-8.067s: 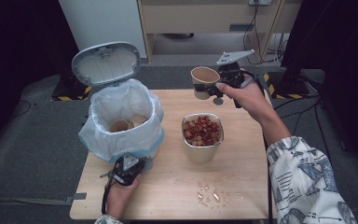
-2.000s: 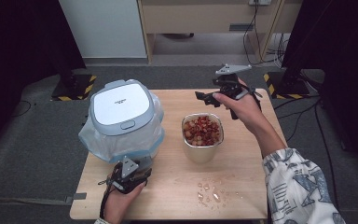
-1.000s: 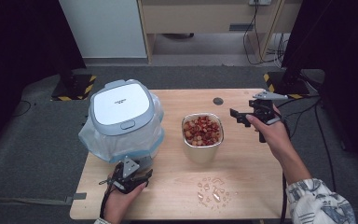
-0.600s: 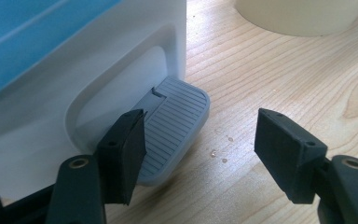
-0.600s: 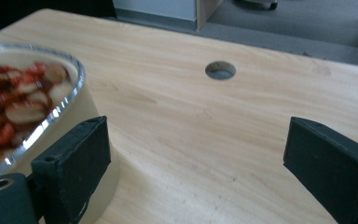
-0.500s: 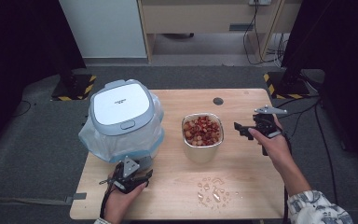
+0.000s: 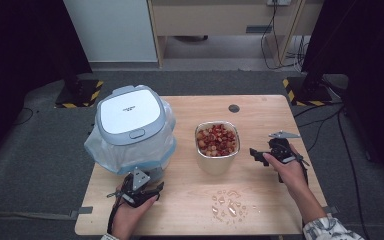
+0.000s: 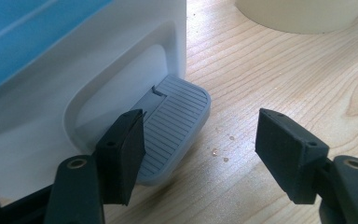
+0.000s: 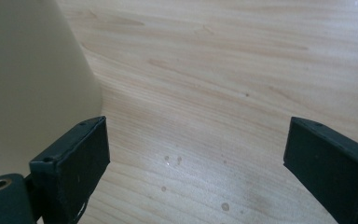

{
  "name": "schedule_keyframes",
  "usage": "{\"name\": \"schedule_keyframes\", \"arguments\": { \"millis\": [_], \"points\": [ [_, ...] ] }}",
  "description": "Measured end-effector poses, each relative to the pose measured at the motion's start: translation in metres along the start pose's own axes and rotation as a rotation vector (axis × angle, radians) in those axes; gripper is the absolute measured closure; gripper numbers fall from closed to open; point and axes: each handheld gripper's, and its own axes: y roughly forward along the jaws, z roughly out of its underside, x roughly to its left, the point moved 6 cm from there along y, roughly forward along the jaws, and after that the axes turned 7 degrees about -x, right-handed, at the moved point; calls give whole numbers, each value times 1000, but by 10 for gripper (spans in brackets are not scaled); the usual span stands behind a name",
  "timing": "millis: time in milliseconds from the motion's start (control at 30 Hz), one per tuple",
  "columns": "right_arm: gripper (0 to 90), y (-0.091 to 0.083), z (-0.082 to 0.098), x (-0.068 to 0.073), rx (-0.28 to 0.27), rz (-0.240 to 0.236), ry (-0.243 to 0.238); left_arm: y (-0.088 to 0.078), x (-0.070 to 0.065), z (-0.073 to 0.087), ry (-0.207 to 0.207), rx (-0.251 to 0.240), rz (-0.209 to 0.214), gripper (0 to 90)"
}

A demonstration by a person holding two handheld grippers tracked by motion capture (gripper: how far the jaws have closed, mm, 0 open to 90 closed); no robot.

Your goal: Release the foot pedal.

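A white pedal bin [image 7: 129, 114] with a blue-tinted bag stands at the table's left, its lid down. My left gripper [image 7: 139, 184] rests at the bin's near base, jaws open. In the left gripper view the grey ribbed pedal [image 8: 175, 123] lies just ahead of my left gripper [image 8: 200, 149], the left jaw over its near corner. A cream container [image 7: 217, 150] of red pieces stands mid-table. My right gripper [image 7: 258, 156] sits to its right, open and empty. In the right gripper view the container wall [image 9: 32, 70] rises beside the left jaw of my right gripper [image 9: 196, 158].
Wet drops or clear shards [image 7: 230, 204] lie scattered near the table's front edge [image 7: 195, 232]. A small dark hole [image 7: 234, 108] marks the far side. Bare wood lies to the right of the container. Dark floor and cables surround the table.
The bin's lid, up 8 s ago, has come down. My right gripper, which then held a paper cup, is empty and has drawn back toward me beside the container. The left has stayed put.
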Motion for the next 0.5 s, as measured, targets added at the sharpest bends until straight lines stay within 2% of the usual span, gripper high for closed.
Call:
{"name": "schedule_keyframes", "arguments": {
  "millis": [33, 67, 200, 300, 433, 467, 500],
  "points": [
    [69, 0, 0, 0, 0, 0, 0, 0, 0, 0, 0, 0, 0, 317],
    [67, 4, 6, -2, 33, 24, 0, 0, 0, 0, 0, 0, 0, 317],
    [68, 12, 19, -5, 60, 57, 27, 0, 0, 0, 0, -1, 1, 318],
    [61, 16, 26, -6, 89, 68, 22, 0, 0, 0, -1, -1, 1, 318],
    [59, 19, 33, -3, 92, 92, -5, -1, 0, -1, -5, -5, 1, 318],
    [44, 21, 36, -1, 86, 113, -46, -2, 0, -1, -9, -8, 2, 319],
    [31, 21, 37, 1, 76, 113, -58, -2, 1, -1, -9, -10, 1, 318]
  ]
}}
